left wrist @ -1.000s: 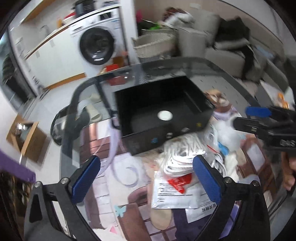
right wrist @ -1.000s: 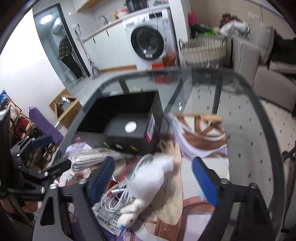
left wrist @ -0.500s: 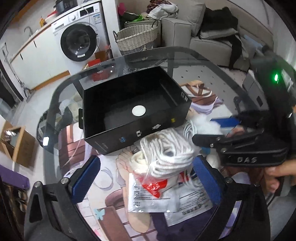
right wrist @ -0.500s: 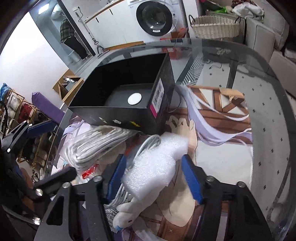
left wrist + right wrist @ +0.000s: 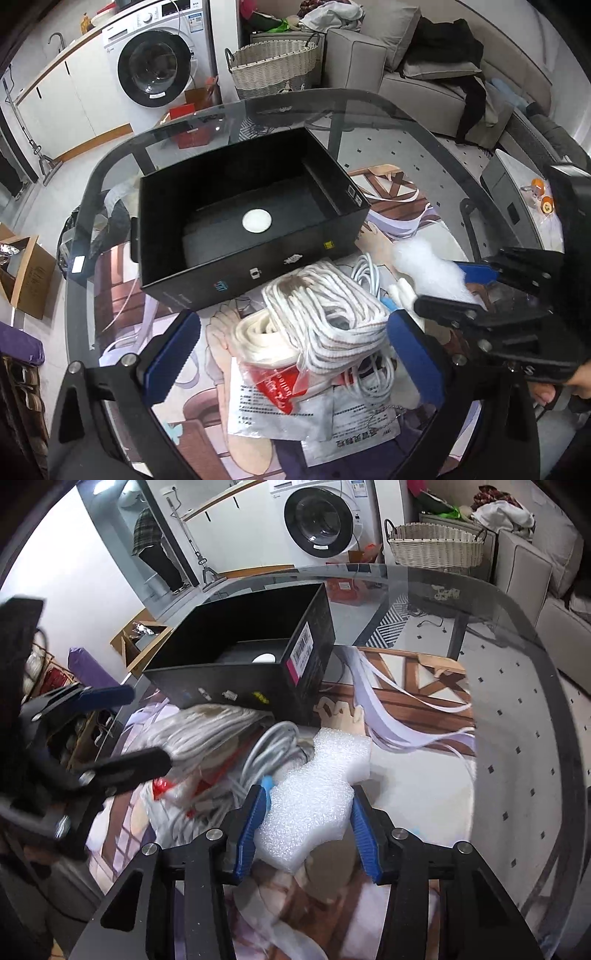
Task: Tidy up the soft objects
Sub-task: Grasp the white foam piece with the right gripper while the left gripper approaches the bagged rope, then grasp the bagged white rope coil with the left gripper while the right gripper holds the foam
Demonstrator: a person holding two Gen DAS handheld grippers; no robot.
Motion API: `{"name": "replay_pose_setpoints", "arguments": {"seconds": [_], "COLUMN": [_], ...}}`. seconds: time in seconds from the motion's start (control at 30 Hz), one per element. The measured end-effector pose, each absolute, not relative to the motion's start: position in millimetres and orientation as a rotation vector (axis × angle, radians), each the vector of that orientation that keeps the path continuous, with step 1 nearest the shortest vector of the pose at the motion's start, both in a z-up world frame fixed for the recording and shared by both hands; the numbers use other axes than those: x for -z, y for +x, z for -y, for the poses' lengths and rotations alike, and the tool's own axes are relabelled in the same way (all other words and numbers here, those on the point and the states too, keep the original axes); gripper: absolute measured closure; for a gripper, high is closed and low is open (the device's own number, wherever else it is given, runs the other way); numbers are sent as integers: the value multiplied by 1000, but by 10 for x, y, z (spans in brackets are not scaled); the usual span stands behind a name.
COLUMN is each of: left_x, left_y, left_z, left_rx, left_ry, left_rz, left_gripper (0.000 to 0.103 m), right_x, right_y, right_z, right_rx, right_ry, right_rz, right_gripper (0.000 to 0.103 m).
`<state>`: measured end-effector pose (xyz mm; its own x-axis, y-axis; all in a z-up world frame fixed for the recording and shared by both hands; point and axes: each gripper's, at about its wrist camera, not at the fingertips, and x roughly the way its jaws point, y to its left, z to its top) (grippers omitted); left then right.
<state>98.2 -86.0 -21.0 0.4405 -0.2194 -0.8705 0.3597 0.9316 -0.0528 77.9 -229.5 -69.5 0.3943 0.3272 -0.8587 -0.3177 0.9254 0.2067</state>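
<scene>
An open black cardboard box [image 5: 255, 218] stands toward the far side of the round glass tabletop [image 5: 436, 147]. A small white round disc [image 5: 257, 220] lies inside it. Just before the box lies a coiled bundle of white rope [image 5: 321, 310], resting on flat white printed plastic bags [image 5: 280, 406]. To the right of the rope lies a coil of white cable [image 5: 273, 749], and right of that a piece of white foam [image 5: 317, 794], between the right gripper's [image 5: 306, 830] fingers. The left gripper [image 5: 291, 362] straddles the rope. Behind the tabletop stands a woven wicker basket [image 5: 273, 66], with a white washing machine [image 5: 155, 66] to its left.
</scene>
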Motion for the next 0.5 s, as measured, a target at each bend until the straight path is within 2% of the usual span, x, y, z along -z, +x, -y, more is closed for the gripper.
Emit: {"name": "replay_pose_setpoints", "arguments": {"seconds": [0.27, 0.3, 0.33, 0.37, 0.4, 0.5], "left_x": [378, 389, 403, 417, 433, 406], "left_y": [1074, 1079, 1075, 1057, 1032, 918], "left_z": [1013, 1005, 1006, 1012, 1025, 1023], "left_rx": [360, 358, 363, 380, 411, 400], "left_ry": [158, 153, 149, 147, 140, 187], "left_rz": [-1112, -1116, -1127, -1135, -1150, -1130], "left_gripper": [1, 10, 32, 47, 56, 65], "right_x": [748, 762, 770, 778, 790, 815], "right_y": [567, 563, 564, 575, 577, 562], "right_z": [2406, 2420, 2417, 2414, 2422, 2407], "right_rx": [-426, -426, -424, -423, -422, -420], "right_ry": [-20, -22, -23, -24, -25, -29], "right_rz": [-1107, -1110, -1113, -1115, -1119, -1125], "right_gripper": [56, 56, 56, 56, 56, 56]}}
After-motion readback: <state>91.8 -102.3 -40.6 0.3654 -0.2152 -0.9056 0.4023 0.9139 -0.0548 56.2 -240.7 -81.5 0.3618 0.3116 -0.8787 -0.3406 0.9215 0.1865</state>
